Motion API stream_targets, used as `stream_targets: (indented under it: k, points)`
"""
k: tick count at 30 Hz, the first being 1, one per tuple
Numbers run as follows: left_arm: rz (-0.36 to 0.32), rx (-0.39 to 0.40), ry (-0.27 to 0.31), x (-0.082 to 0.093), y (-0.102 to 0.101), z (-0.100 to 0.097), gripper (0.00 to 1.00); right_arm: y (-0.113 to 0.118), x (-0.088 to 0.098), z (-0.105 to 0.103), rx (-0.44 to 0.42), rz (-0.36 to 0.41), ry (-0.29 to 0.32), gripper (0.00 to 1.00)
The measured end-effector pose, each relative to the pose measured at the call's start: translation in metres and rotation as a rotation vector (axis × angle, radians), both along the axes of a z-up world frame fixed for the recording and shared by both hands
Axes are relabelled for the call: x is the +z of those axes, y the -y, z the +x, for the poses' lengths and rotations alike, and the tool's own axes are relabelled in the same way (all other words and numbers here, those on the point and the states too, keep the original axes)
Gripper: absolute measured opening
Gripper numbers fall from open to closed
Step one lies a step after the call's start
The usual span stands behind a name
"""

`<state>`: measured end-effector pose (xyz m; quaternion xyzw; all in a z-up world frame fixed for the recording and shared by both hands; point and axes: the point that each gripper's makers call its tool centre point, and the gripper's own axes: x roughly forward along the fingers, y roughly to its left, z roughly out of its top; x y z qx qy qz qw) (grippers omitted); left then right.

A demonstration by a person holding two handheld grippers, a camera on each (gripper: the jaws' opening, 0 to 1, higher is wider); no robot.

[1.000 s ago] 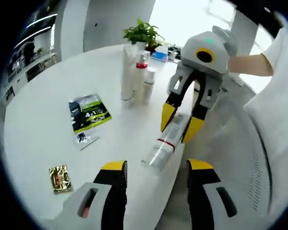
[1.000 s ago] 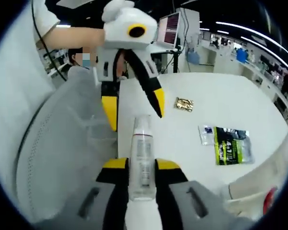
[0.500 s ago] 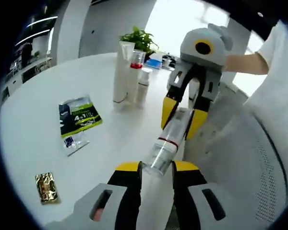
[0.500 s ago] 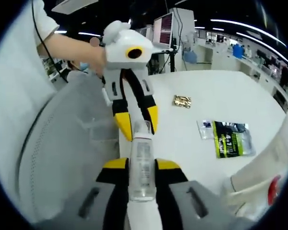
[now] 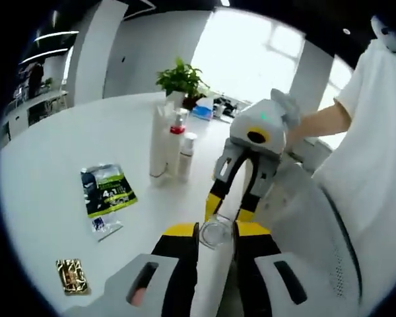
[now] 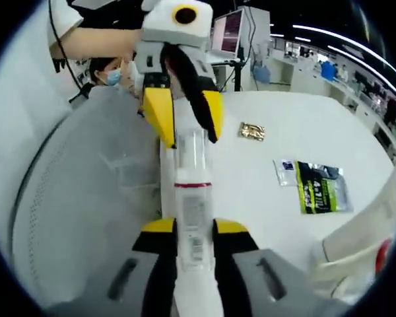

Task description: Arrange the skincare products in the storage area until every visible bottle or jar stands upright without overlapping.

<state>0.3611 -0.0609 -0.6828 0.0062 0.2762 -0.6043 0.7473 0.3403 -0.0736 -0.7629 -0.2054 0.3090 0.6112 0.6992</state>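
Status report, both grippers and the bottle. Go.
Right gripper shut on clear-capped bottle, held off the table edge. Left gripper at its cap end, jaws around the clear cap. Three bottles upright behind. Nothing blocking.

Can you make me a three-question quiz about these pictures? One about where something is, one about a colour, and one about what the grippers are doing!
1. Where does the gold packet lie?
A. On the white table
B. In the plant pot
C. On top of a bottle

2. What colour is the band around the held bottle?
A. Blue
B. Red
C. Green

3. What is the state of the held bottle?
A. Standing upright alone
B. Lying loose on the table
C. Gripped at both ends

Answers: 1 A, it rests flat on the tabletop. 2 B, a thin red ring circles it. 3 C, the right gripper clamps one end and the left gripper the clear cap end.
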Motion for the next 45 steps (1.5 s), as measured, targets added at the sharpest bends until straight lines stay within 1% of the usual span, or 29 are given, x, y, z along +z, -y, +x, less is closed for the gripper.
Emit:
stream_targets:
  k: [2, 4, 7, 9, 11, 12, 15, 16, 19, 20, 21, 22, 24, 27, 28, 29, 31, 35, 38, 40, 43, 45]
  points:
    - [0.000, -0.006, 0.022, 0.004, 0.004, 0.001, 0.15, -0.002, 0.002, 0.002, -0.027, 0.029, -0.019, 0.19]
    - [-0.002, -0.009, 0.025, 0.006, 0.006, 0.003, 0.15, -0.003, 0.003, 0.002, -0.042, 0.052, -0.035, 0.19]
    - [-0.024, -0.009, 0.024, 0.012, 0.009, 0.005, 0.15, -0.003, 0.009, 0.001, -0.071, 0.108, -0.070, 0.19]
    - [-0.054, -0.006, 0.016, 0.017, 0.011, 0.007, 0.15, -0.004, 0.016, -0.002, -0.096, 0.161, -0.122, 0.19]
    - [-0.104, -0.005, -0.009, 0.026, 0.014, 0.006, 0.15, -0.005, 0.022, -0.005, -0.099, 0.199, -0.153, 0.19]
    - [-0.135, -0.005, -0.032, 0.031, 0.017, 0.005, 0.15, -0.006, 0.028, -0.008, -0.099, 0.232, -0.175, 0.19]
    - [-0.178, -0.018, -0.039, 0.041, 0.020, 0.004, 0.15, -0.009, 0.038, -0.014, -0.109, 0.298, -0.235, 0.19]
    - [-0.192, -0.019, -0.044, 0.043, 0.022, 0.004, 0.15, -0.009, 0.041, -0.014, -0.117, 0.320, -0.250, 0.19]
    - [-0.215, -0.017, -0.055, 0.047, 0.024, 0.005, 0.15, -0.010, 0.045, -0.015, -0.134, 0.354, -0.267, 0.19]
    - [-0.228, -0.017, -0.060, 0.049, 0.025, 0.005, 0.15, -0.011, 0.047, -0.016, -0.140, 0.378, -0.279, 0.19]
    - [-0.243, -0.018, -0.066, 0.052, 0.026, 0.004, 0.14, -0.012, 0.049, -0.016, -0.142, 0.393, -0.285, 0.19]
    - [-0.270, -0.019, -0.087, 0.056, 0.028, 0.004, 0.13, -0.013, 0.052, -0.017, -0.138, 0.413, -0.290, 0.19]
    - [-0.301, -0.027, -0.107, 0.062, 0.030, 0.003, 0.13, -0.016, 0.057, -0.019, -0.126, 0.434, -0.282, 0.19]
    - [-0.314, -0.026, -0.105, 0.065, 0.032, 0.004, 0.15, -0.019, 0.061, -0.021, -0.113, 0.449, -0.273, 0.19]
    - [-0.321, -0.026, -0.120, 0.066, 0.032, 0.004, 0.17, -0.021, 0.063, -0.021, -0.112, 0.464, -0.268, 0.19]
    - [-0.340, -0.015, -0.151, 0.068, 0.032, 0.004, 0.18, -0.022, 0.065, -0.021, -0.104, 0.477, -0.258, 0.19]
    - [-0.351, -0.009, -0.148, 0.070, 0.031, 0.007, 0.19, -0.022, 0.067, -0.021, -0.119, 0.498, -0.280, 0.19]
    - [-0.392, 0.012, -0.186, 0.074, 0.027, 0.010, 0.23, -0.024, 0.074, -0.022, -0.134, 0.553, -0.294, 0.19]
    - [-0.386, 0.016, -0.237, 0.070, 0.023, 0.008, 0.33, -0.023, 0.083, -0.017, -0.172, 0.613, -0.310, 0.19]
    - [-0.386, 0.017, -0.240, 0.068, 0.022, 0.006, 0.37, -0.020, 0.084, -0.013, -0.186, 0.623, -0.309, 0.19]
    - [-0.384, 0.004, -0.254, 0.066, 0.022, -0.001, 0.34, -0.018, 0.088, -0.010, -0.192, 0.636, -0.302, 0.19]
    - [-0.369, -0.003, -0.254, 0.061, 0.023, -0.006, 0.33, -0.016, 0.091, -0.009, -0.190, 0.644, -0.301, 0.19]
